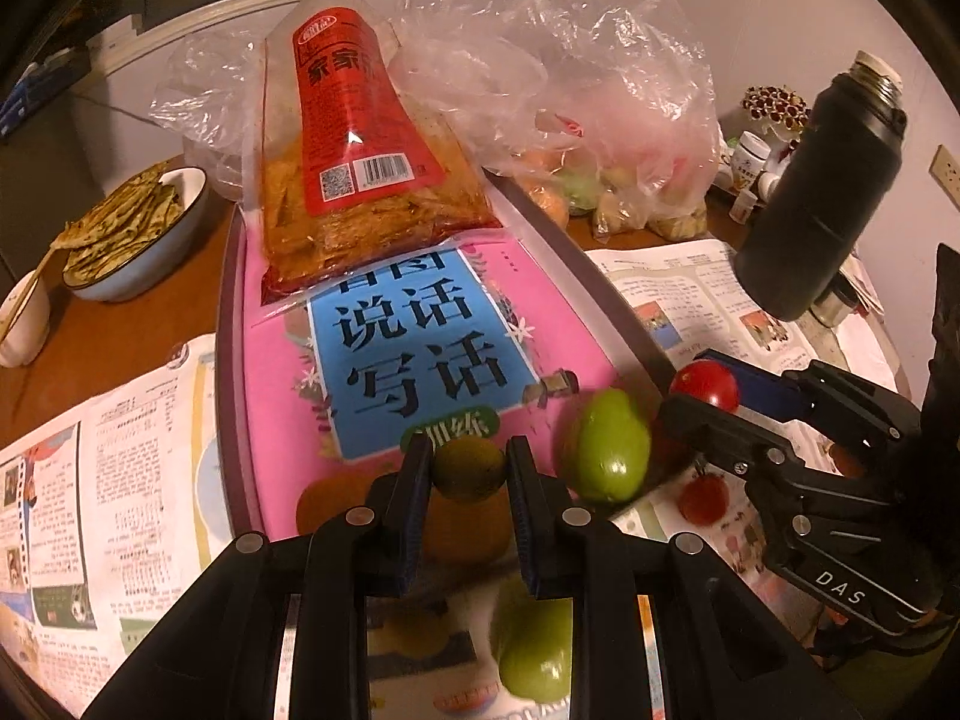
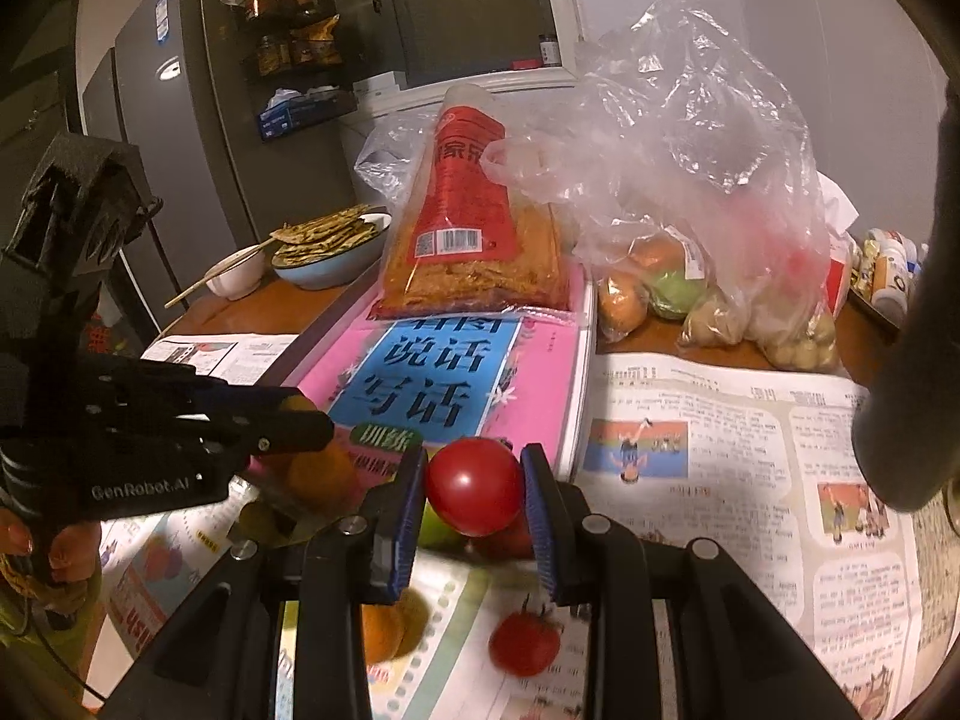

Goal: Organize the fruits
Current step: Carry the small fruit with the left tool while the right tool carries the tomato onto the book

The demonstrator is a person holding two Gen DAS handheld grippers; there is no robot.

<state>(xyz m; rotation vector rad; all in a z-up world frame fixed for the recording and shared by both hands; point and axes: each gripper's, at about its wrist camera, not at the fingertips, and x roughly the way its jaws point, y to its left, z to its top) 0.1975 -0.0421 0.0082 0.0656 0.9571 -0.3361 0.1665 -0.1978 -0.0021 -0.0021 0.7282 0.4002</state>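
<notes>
A small dark-green fruit [image 1: 469, 467] is clamped between the pads of the left hand-held gripper [image 1: 469, 468], held just above the near edge of the pink book [image 1: 282, 420]. A red tomato [image 2: 474, 485] is gripped between the blue pads of the right hand-held gripper [image 2: 474, 489], beside the right edge of the same book. A larger green fruit [image 1: 609, 447] is seen at the book's near right corner, between the two grippers, and a second tomato [image 2: 523, 642] lies on the newspaper [image 2: 720, 450] that covers the counter [image 1: 120, 330], nearer than the book. An orange fruit [image 2: 318, 477] is seen at the book's near left corner. Large Chinese characters are printed on the book's blue panel [image 1: 414, 348]. A snack bag [image 1: 360, 180] with a red label, a barcode and a QR code lies on the far end of the book. "DAS" is read on the right gripper's body and "GenRobot.AI" on the left one's.
</notes>
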